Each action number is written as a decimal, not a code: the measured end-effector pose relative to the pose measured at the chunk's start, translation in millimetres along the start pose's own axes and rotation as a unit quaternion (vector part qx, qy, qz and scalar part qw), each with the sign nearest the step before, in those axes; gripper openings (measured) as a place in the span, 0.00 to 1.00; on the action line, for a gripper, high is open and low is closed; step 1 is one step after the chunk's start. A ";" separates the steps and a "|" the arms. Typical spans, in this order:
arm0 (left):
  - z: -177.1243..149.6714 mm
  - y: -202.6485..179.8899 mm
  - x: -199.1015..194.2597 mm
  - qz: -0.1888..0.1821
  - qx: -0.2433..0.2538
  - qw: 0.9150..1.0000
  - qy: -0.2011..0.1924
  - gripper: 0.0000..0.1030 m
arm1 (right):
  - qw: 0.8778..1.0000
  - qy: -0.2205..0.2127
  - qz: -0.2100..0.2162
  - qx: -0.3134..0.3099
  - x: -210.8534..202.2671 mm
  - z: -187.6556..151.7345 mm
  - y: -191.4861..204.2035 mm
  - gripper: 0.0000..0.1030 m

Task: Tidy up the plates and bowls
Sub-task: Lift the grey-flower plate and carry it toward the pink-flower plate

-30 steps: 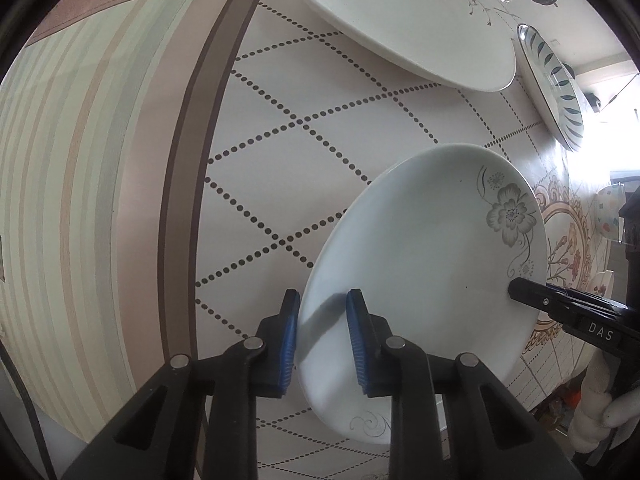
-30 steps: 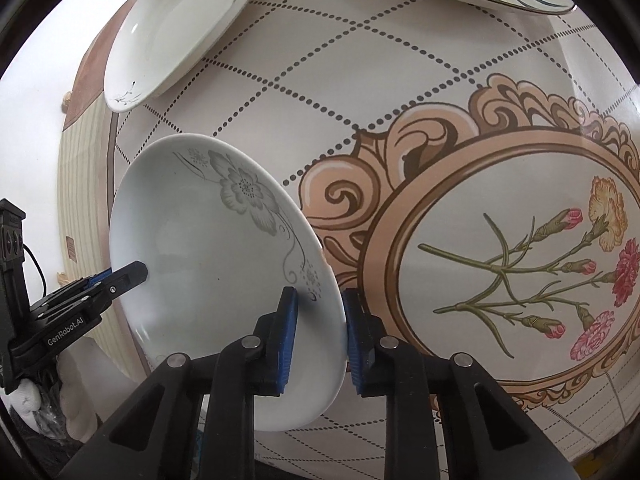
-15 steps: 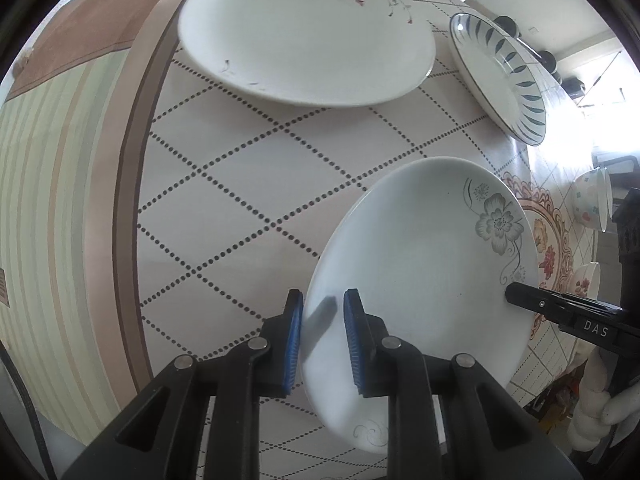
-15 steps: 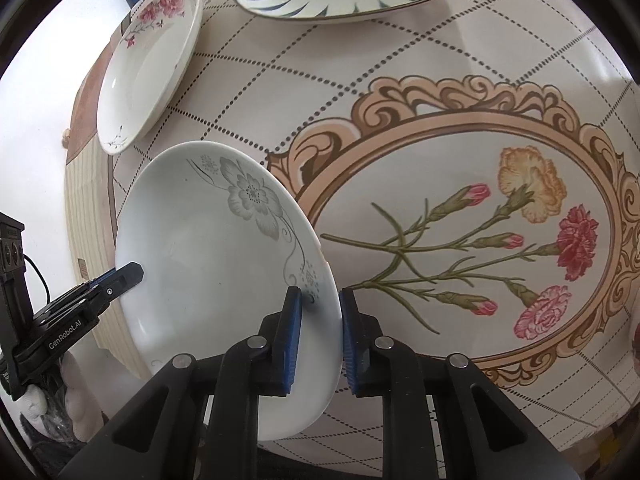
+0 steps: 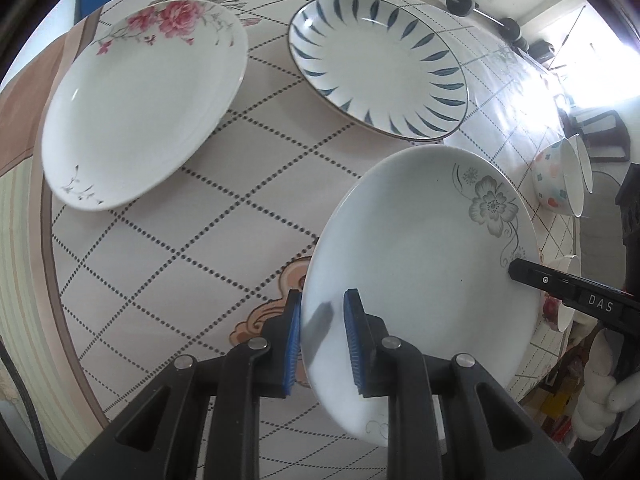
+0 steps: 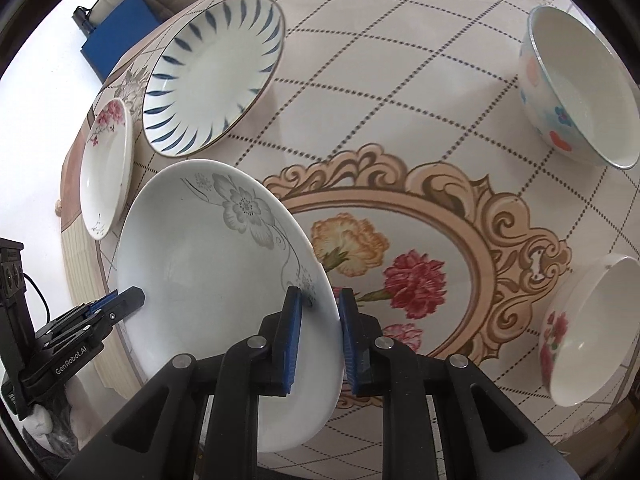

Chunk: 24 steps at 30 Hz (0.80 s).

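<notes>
Both grippers hold one white plate with a grey flower (image 5: 420, 248) (image 6: 208, 248) by opposite rims, lifted above the table. My left gripper (image 5: 322, 344) is shut on its near rim in the left wrist view; it also shows in the right wrist view (image 6: 116, 308). My right gripper (image 6: 318, 332) is shut on the rim by the flower; its finger shows in the left wrist view (image 5: 560, 284). A pink-rose plate (image 5: 140, 104) (image 6: 106, 168) and a blue-leaf plate (image 5: 380, 64) (image 6: 212, 76) lie on the table.
A spotted bowl (image 6: 580, 92) (image 5: 556, 180) stands at the far right and a red-flower bowl (image 6: 584, 332) at the near right. The tablecloth (image 6: 400, 120) carries a flower medallion. A blue box (image 6: 116, 32) lies beyond the table's far left edge.
Both grippers carried the grey-flower plate up and toward the table's middle. The pink-rose plate, blue-leaf plate and both bowls have come into view.
</notes>
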<state>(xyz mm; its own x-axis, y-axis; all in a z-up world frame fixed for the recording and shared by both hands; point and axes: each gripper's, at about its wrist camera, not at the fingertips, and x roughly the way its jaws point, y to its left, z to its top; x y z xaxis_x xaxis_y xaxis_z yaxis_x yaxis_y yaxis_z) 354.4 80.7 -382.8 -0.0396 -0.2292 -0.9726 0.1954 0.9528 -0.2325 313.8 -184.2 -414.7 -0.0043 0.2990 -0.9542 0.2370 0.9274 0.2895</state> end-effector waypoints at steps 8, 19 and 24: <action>31.2 -47.0 40.5 0.007 0.015 1.000 0.014 0.18 | 1.000 -0.004 -0.023 0.017 -9.8 24.2 -59.2 0.21; 31.5 -68.2 68.9 0.039 0.016 0.999 0.032 0.18 | 0.999 0.010 -0.036 0.010 0.7 36.9 -89.5 0.21; 28.3 -73.3 70.5 0.051 0.015 0.998 0.030 0.18 | 0.998 0.013 -0.054 -0.006 1.3 35.4 -90.8 0.22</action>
<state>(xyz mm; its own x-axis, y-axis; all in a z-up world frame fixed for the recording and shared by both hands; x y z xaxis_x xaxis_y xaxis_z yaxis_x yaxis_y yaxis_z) 365.0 -10.9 -434.1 -0.0766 -0.1183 -0.9900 0.2315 0.9637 -0.1330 326.7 -276.0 -444.9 -0.0545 0.2037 -0.9775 0.2230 0.9567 0.1869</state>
